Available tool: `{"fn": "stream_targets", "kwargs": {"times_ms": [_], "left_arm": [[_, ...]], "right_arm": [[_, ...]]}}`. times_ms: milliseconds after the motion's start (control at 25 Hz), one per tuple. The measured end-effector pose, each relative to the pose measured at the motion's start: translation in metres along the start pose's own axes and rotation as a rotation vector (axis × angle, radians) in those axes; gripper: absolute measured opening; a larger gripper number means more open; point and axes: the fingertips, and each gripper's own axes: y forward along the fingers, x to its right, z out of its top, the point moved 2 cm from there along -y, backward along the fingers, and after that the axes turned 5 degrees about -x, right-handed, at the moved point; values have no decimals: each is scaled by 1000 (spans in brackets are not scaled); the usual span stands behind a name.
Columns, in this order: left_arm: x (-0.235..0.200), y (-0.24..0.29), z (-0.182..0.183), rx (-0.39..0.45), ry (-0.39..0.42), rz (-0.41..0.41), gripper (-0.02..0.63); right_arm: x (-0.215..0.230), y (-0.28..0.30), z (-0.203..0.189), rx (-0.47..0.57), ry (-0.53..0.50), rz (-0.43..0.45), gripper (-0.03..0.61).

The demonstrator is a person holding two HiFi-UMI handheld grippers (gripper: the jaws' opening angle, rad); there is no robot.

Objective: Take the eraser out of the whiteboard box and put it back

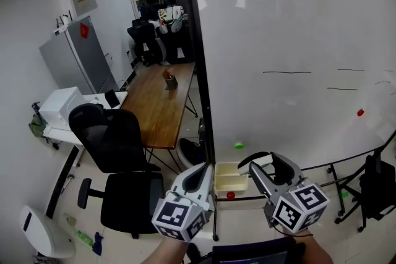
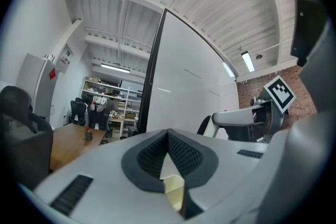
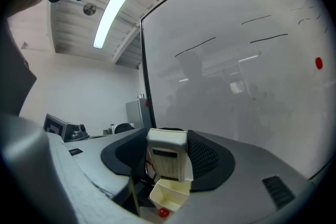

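Note:
A cream eraser (image 3: 167,157) stands upright between the black pads of my right gripper (image 3: 167,139), which is shut on it. In the head view this gripper (image 1: 260,165) hovers just right of and above the cream whiteboard box (image 1: 230,182), with the eraser (image 1: 265,162) showing as a white strip between its jaws. The open box (image 3: 169,195) lies below the eraser, with a small red magnet (image 3: 164,212) beside it. My left gripper (image 1: 203,171) is left of the box; its fingertips (image 2: 168,136) meet with nothing between them. The box (image 2: 173,186) shows through the gap behind them.
The whiteboard (image 1: 291,40) fills the right side, with a green magnet (image 1: 239,145) and a red magnet (image 1: 360,112) on it. A black office chair (image 1: 117,145) and a wooden table (image 1: 158,102) stand to the left. Another black chair (image 1: 374,188) sits at the far right.

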Motion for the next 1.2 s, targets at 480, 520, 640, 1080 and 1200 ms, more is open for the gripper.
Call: {"fn": "stream_targets", "kwargs": {"times_ms": [480,520,640,1080,1200], "left_arm": [[-15,-7,-37,-34,-20,87,12],[-21,-9,-41,-42,-18,85,11],[-41,-12,-50,-56,-5,80,12],[-70,8,-109,-170,-36,28,12],[-74,17,-123,-182,-45,27,12]], "right_arm": [[-5,19,-37,-69,-6,45,264],[-8,22,-40,-71,-2,31,264],[-15,34,-51,-82,-5,-11,264],[-9,74,-115,-147,-4,-96,264],[-7,79,-116,-129,-17,-87,264]]}}
